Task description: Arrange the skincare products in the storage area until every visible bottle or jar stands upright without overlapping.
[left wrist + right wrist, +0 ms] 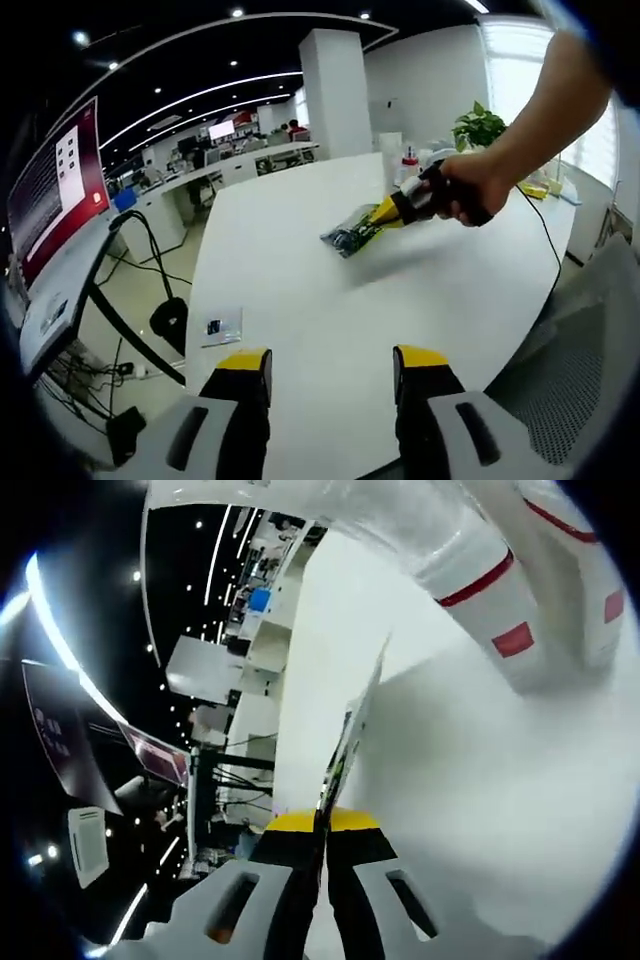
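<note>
In the left gripper view, my left gripper (332,368) stands open low over the near edge of the white table (330,290), with nothing between its yellow-tipped jaws. Further out, a hand holds my right gripper (380,214), shut on a flat green and clear sachet (348,234) just above the tabletop. In the right gripper view, which is rolled, the right gripper (322,825) pinches that sachet (347,735), seen edge-on. Large white bottles with red bands (480,570) loom close at the upper right. A few white bottles (405,160) stand at the table's far end.
A small flat packet (221,326) lies on the table near my left jaw. A potted plant (478,125) and small yellow items (535,190) sit at the far right. A monitor (55,190) and cables stand left of the table. A mesh chair back (560,390) is at the right.
</note>
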Motion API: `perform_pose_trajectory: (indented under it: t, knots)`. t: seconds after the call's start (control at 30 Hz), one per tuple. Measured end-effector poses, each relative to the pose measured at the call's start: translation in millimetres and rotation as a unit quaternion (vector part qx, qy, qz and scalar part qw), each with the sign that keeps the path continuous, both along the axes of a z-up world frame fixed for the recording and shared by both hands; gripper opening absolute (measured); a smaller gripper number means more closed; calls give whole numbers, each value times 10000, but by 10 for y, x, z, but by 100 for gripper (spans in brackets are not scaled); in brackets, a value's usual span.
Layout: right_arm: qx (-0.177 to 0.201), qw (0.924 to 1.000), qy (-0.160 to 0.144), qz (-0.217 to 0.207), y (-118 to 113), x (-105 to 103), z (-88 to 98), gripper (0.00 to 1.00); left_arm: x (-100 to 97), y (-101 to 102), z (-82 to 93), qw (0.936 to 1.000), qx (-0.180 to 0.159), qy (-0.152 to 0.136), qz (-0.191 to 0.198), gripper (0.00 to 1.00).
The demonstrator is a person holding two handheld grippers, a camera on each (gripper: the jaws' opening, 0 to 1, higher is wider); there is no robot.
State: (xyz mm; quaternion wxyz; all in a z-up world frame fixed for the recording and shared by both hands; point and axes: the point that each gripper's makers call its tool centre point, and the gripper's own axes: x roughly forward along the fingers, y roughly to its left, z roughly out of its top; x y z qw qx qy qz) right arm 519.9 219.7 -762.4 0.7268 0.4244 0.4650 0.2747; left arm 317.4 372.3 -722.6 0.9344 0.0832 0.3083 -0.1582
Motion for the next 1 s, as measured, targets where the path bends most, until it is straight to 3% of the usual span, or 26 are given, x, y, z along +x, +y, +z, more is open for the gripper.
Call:
perform_pose_trajectory:
  t: [0.13, 0.37, 0.43, 0.7, 0.83, 0.9, 1.0]
  knots:
    - [-283, 9985, 242, -402, -163, 47, -138, 0, -7, 14, -27, 10000, 18, 62, 19, 49]
    - [-913, 9937, 63, -654, -400, 162, -246, 4, -17, -11, -40, 9999, 56, 88, -65, 47]
    - [-869, 9945, 66, -583, -402, 174, -246, 5, -25, -11, -52, 9998, 108, 118, -104, 46]
    - [-1476, 9874, -103, -564, -544, 213, -301, 10, -19, 7, -38, 9999, 72, 77, -50, 45]
    - [-1524, 9867, -109, -551, -539, 207, -301, 12, -26, 32, -50, 9999, 130, 109, -31, 43]
    - [-1780, 9825, -265, -483, -596, 227, -317, 14, -24, 36, -52, 9999, 130, 111, -29, 43]
    - [-1907, 9804, -211, -442, -652, 193, -362, 17, -22, 51, -53, 9998, 129, 121, 12, 43]
